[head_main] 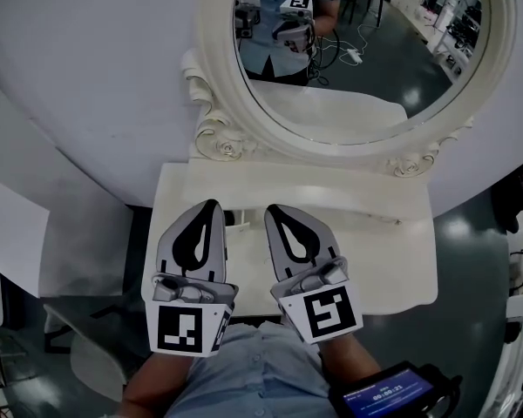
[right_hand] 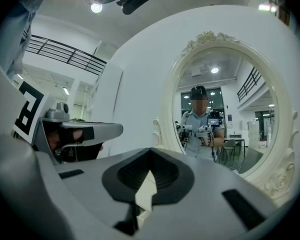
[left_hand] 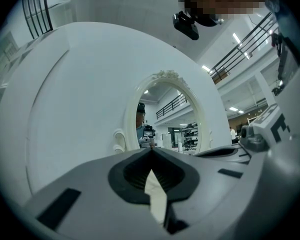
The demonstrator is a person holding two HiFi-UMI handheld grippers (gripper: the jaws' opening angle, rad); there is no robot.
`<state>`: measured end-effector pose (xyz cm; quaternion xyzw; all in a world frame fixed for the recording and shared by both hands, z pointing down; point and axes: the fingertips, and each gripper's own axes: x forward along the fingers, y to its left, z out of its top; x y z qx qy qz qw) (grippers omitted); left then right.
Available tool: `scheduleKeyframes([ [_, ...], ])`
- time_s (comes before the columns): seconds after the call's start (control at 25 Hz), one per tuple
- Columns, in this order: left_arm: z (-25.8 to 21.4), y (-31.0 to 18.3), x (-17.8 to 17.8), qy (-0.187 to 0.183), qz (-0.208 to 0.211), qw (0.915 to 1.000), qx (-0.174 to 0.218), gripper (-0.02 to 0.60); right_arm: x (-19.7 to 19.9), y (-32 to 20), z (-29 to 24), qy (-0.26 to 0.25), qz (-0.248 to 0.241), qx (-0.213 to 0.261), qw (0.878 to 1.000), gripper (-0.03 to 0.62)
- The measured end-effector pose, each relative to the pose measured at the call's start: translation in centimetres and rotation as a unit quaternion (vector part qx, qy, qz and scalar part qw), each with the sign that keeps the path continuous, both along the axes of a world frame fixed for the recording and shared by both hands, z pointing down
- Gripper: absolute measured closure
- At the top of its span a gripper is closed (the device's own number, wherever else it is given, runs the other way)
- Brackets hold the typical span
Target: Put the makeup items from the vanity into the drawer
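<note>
Both claws hover side by side over the white tabletop (head_main: 379, 242) in front of the oval mirror (head_main: 357, 42). The left claw (head_main: 211, 205) and the right claw (head_main: 275, 209) each have their jaws closed tip to tip, with nothing between them. No makeup items show anywhere on the vanity and the drawer lies out of view, so the clearing looks either finished or not properly begun; these pictures cannot settle which.

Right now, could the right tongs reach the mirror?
Probably yes: the right tongs, shut and empty, hover over the vanity, pointing at the mirror, with nothing standing between them.
</note>
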<state>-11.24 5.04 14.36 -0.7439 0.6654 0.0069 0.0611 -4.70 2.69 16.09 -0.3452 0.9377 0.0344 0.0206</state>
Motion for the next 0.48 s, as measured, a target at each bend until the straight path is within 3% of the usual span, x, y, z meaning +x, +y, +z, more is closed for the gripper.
scheduleKeyframes([
  [0.48,-0.25,-0.65,-0.37,-0.003,-0.02,0.9998,0.002,0.58,-0.56,-0.96,0.0,-0.011,-0.021,-0.005,1.0,0.592],
])
